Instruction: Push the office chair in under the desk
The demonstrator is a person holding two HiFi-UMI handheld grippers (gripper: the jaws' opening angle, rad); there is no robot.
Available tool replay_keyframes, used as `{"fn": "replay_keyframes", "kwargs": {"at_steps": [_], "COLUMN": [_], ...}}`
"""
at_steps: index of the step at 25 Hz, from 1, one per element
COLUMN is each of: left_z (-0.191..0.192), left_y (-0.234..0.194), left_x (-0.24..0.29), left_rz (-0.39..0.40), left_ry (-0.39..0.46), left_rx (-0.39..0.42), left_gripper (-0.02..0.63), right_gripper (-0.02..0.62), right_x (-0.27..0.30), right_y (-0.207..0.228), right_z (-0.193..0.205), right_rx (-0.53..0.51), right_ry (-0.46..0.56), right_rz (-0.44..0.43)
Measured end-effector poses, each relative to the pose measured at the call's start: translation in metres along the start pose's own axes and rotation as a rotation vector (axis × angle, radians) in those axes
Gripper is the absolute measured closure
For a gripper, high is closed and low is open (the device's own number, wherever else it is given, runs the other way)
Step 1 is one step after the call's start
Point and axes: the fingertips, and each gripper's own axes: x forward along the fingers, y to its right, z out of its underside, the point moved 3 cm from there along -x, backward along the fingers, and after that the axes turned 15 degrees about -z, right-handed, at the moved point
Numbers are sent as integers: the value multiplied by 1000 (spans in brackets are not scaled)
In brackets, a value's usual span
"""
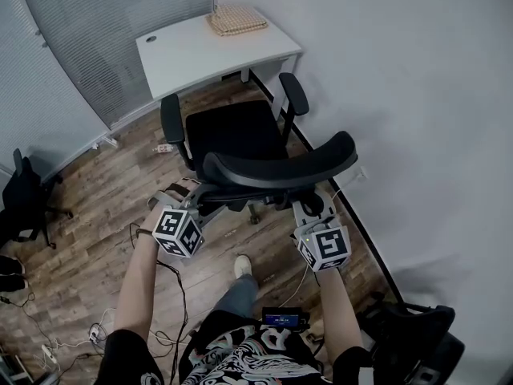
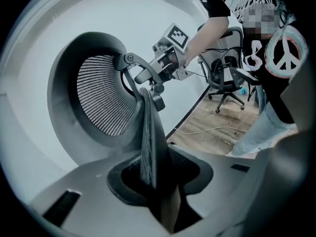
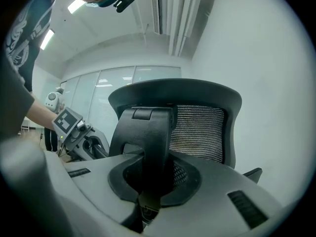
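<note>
The black office chair [image 1: 240, 135] stands on the wood floor, its seat toward the white desk [image 1: 200, 50] and its curved mesh backrest [image 1: 280, 169] toward me. My left gripper [image 1: 191, 194] is shut on the backrest's left edge; in the left gripper view the mesh edge [image 2: 148, 132] runs down between the jaws of the left gripper [image 2: 157, 181]. My right gripper [image 1: 309, 208] is shut on the right side; in the right gripper view the right gripper [image 3: 152, 181] clamps the black back frame [image 3: 150, 132]. Each gripper shows in the other's view: the right gripper [image 2: 165, 65] and the left gripper [image 3: 76, 130].
A woven basket [image 1: 237, 19] sits on the desk. The white wall [image 1: 417, 119] runs along the right, a blinded glass partition [image 1: 88, 38] along the left. Other black chairs stand at the left [image 1: 24, 203] and bottom right [image 1: 417, 339]. Cables [image 1: 172, 287] and a power strip [image 1: 164, 147] lie on the floor.
</note>
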Motion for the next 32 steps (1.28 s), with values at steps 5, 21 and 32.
{"fn": "replay_keyframes", "kwargs": {"at_steps": [5, 21, 32], "left_z": [-5, -15, -22], "left_y": [0, -4, -9], "left_x": [9, 31, 46], "left_rz": [-13, -60, -79], "left_ry": [-13, -77, -99], "left_rx": [-9, -37, -51], "left_gripper": [462, 462, 463], "right_gripper": [568, 566, 561], "right_x": [-1, 6, 9], "right_y": [12, 47, 68], "right_z": [2, 8, 9], "right_rx": [9, 54, 71], "right_ry": [-2, -35, -48], "right_rz": [-20, -118, -152]}}
